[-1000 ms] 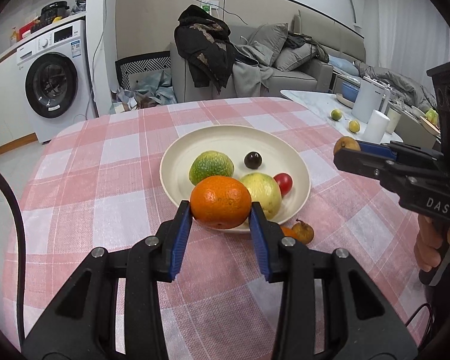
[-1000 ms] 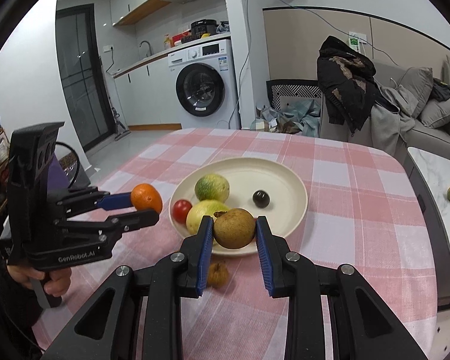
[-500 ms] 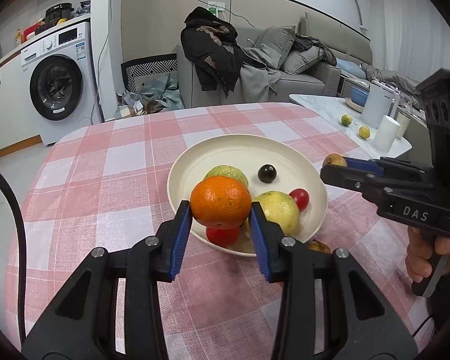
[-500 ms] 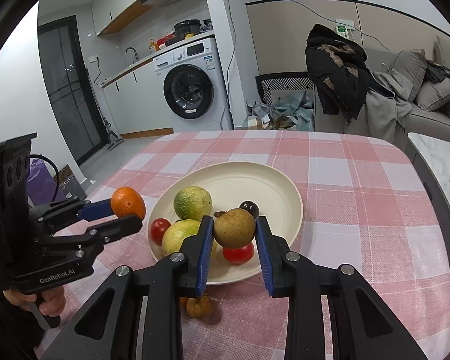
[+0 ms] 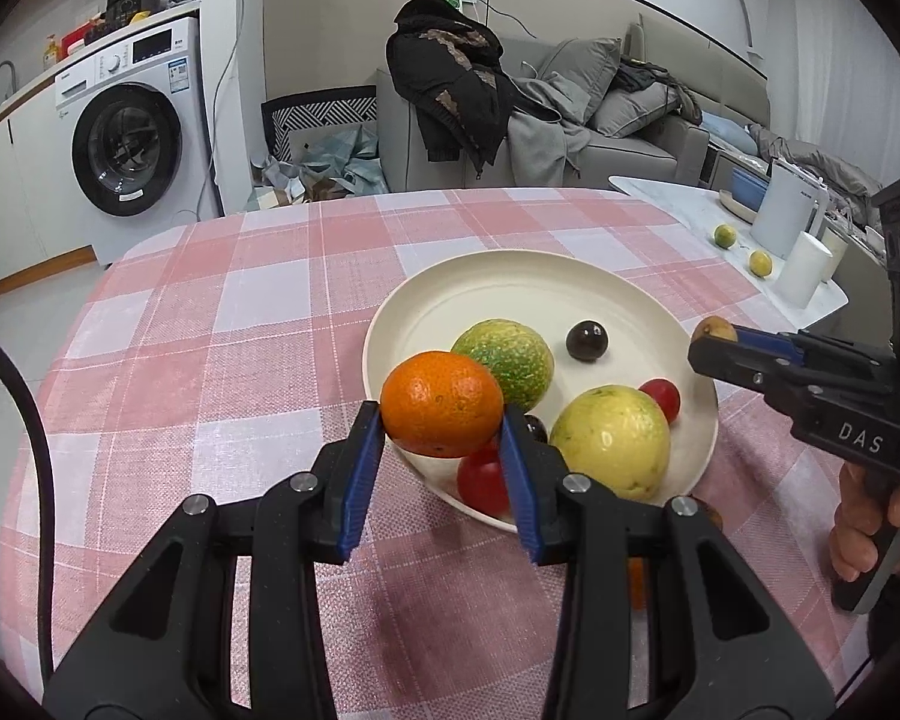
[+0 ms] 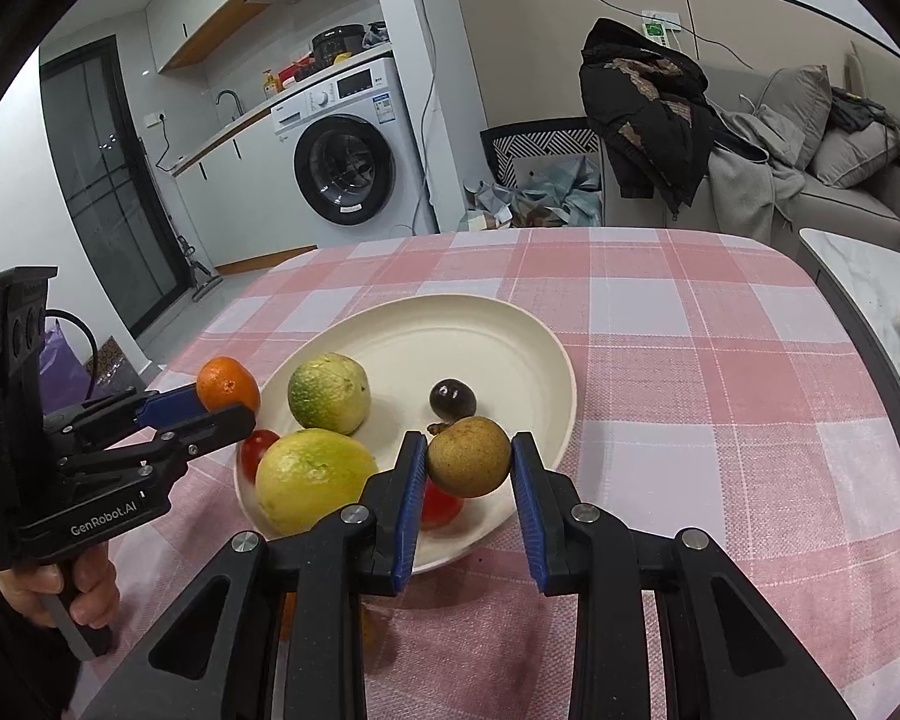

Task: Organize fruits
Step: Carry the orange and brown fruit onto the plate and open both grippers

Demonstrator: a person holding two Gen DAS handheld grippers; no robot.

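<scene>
both sets of fingers grip fruit, left gripper [image 5: 442,420] an orange [image 5: 442,403], right gripper [image 6: 468,468] a brown fruit [image 6: 468,464], so dropping either into the crowded plate [image 6: 510,324] risks knocking the cherry tomato [image 5: 660,399] over its rim.

Counted two tongs: left tongs [image 5: 442,417] and right tongs [image 6: 467,468]. One orange [image 5: 442,403] clamped in the left, one brown fruit [image 6: 468,457] in the right. Just ahead of both, one plate [image 5: 510,276] holding two green-yellow citrus [image 5: 504,355] [image 5: 611,450], two red tomatoes [image 5: 661,399] [image 5: 481,480] and two dark berries [image 5: 588,341] [image 5: 535,427]. Well beyond the right tongs, two small limes [image 5: 725,235] [image 5: 761,263].
</scene>
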